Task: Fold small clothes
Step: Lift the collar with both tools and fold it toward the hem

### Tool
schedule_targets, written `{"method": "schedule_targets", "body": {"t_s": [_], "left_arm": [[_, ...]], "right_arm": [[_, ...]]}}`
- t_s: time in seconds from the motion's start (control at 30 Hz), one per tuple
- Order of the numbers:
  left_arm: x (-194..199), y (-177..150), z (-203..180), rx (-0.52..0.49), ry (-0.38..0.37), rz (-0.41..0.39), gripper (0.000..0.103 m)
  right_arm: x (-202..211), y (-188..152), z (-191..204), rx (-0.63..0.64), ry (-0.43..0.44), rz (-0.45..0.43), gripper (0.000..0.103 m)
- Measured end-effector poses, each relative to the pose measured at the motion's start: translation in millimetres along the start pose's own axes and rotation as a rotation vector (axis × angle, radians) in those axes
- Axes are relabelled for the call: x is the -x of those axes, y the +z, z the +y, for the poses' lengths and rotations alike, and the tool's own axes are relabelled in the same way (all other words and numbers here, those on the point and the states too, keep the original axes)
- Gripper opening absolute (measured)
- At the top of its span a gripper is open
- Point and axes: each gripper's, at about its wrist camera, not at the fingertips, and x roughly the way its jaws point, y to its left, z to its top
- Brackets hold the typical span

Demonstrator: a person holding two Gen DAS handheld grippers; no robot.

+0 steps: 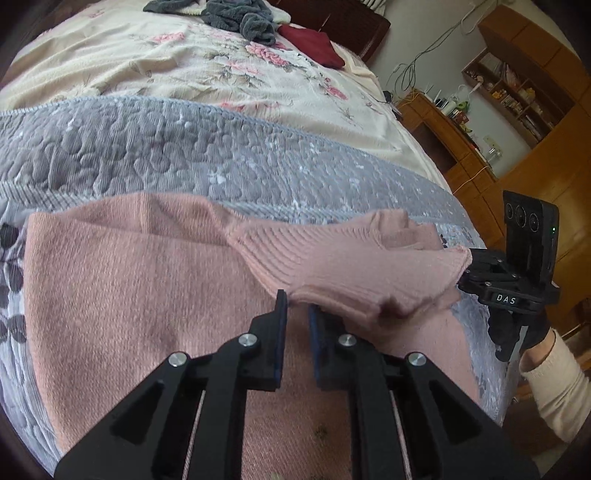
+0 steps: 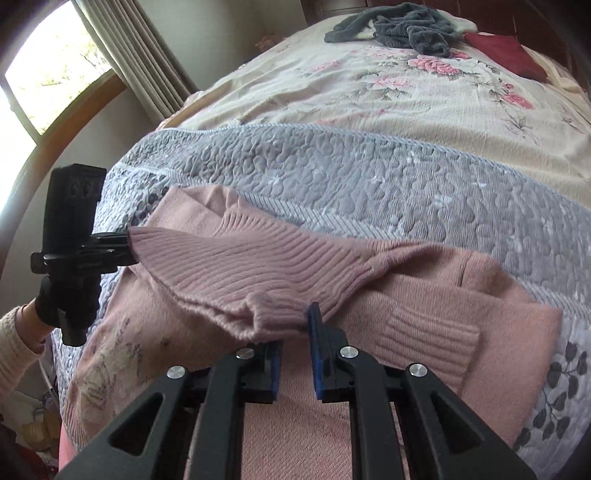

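Mid-fold here on one pink knit sweater [image 1: 129, 288], which is lying flat on the grey quilted bedspread [image 1: 155, 147] near the foot of the bed. I'm carrying its ribbed hem band [image 1: 317, 258] across the body, held stretched between my two grippers. The left gripper [image 1: 295, 308] shows a narrow gap between its blue pads, with the hem edge caught right at the tips. From its own camera the right gripper [image 2: 295, 325] looks about the same, cloth draped over the left pad, and I honestly can't tell whether it's truly pinching or just tucked under. In the left view it sits at the far corner of that hem.

My guess is the next move wants both ends travelling together, keeping the band taut, then lowering it square onto the body before letting go.

Count: one sweater in hand, two grippers, one dark grey fluffy garment [image 2: 402, 29] and one dark red cloth [image 2: 506, 55] waiting up by the headboard
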Motion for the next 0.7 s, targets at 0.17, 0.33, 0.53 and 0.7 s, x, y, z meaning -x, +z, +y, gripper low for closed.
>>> {"method": "schedule_targets", "body": {"t_s": [0.17,0.33,0.53,0.7], "left_arm": [[12,-27,18,0.077,-0.024,0.037,0.014],[15,-30,21,0.181,-0.085,0.024,0.037],[-23,-23,15,0.304,-0.129,0.085,0.04],[-28,-16,20,0.336,-0.147,0.082,0.007]], "right_arm": [[7,-35,-6,-0.033,0.031,0.067,0.019],[19,-39,-22,-0.228,0.174,0.023,0.043],[-23,-33,-36,-0.431,0.27,0.086,0.039],[-14,-27,-34,-0.415,0.265,0.029,0.012]]}}
